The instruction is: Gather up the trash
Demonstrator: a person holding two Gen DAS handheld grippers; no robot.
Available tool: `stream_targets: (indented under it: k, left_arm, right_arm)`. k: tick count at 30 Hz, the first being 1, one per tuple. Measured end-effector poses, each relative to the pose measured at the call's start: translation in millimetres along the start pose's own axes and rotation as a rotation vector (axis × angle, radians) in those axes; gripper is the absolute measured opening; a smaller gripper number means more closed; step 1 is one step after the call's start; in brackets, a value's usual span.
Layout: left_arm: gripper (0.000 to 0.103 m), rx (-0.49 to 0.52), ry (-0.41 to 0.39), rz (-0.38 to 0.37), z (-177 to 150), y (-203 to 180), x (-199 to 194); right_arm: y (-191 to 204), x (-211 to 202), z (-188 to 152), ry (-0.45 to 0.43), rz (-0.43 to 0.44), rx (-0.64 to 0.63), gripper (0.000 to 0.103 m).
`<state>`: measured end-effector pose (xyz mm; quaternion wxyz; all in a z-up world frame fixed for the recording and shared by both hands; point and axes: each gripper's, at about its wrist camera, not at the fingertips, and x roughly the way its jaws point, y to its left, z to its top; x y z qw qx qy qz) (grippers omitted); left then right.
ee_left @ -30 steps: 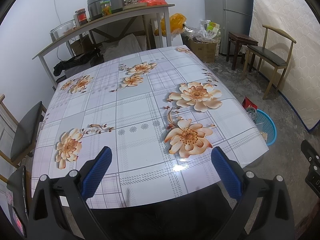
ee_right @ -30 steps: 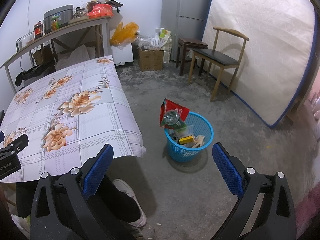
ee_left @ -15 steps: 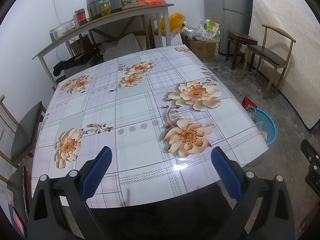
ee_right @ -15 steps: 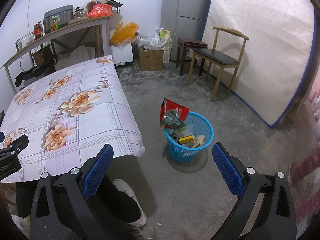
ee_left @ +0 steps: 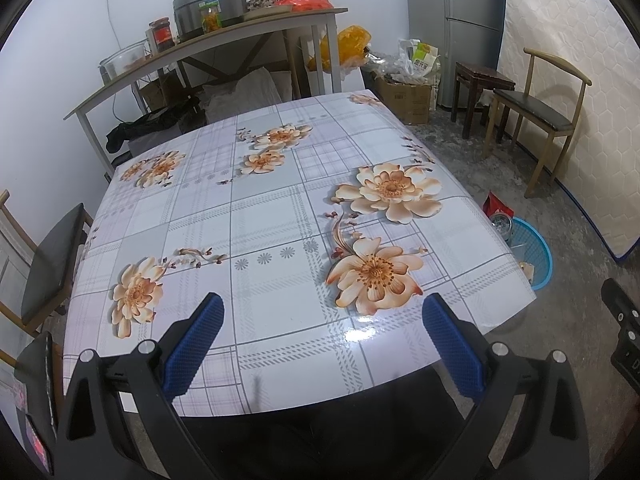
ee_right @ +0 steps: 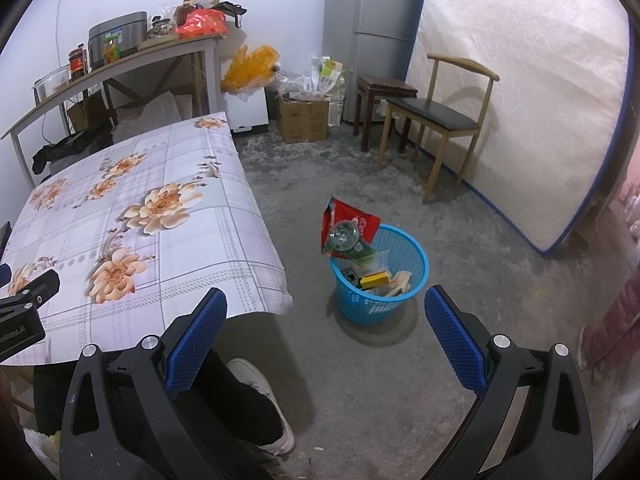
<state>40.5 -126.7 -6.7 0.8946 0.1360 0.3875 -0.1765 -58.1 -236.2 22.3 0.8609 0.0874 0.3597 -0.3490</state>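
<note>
A blue mesh trash basket (ee_right: 416, 256) stands on the concrete floor right of the table, holding a red snack bag (ee_right: 352, 224), a clear bottle (ee_right: 344, 237), a yellow box (ee_right: 375, 280) and other scraps. It also shows in the left wrist view (ee_left: 538, 250). My left gripper (ee_left: 324, 344) is open and empty above the near edge of the flower-print table (ee_left: 260, 216). My right gripper (ee_right: 326, 340) is open and empty above the floor, short of the basket. No loose trash shows on the tabletop.
A wooden chair (ee_right: 440, 116) and a dark stool (ee_right: 384, 88) stand by a mattress (ee_right: 520, 80) leaning on the right wall. A shelf table (ee_left: 208, 48) with jars and a cooker is behind. Another chair (ee_left: 48, 256) sits at the table's left. A person's leg and shoe (ee_right: 256, 380) are below.
</note>
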Motion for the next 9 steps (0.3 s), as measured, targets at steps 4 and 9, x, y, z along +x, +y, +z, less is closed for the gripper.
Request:
stream_targets:
  k: [4,9]
  left_arm:
    - [0.097,0.0,0.003,-0.003,0.2,-0.5,-0.3]
    - [0.097,0.002,0.007,-0.006,1.5,-1.8,-0.7]
  right_arm:
    - [0.6,-0.4,-0.4,0.0,-0.001,0.001,0.095]
    - [0.3,-0.2,-0.5,-0.001,0.0,0.001,0.095]
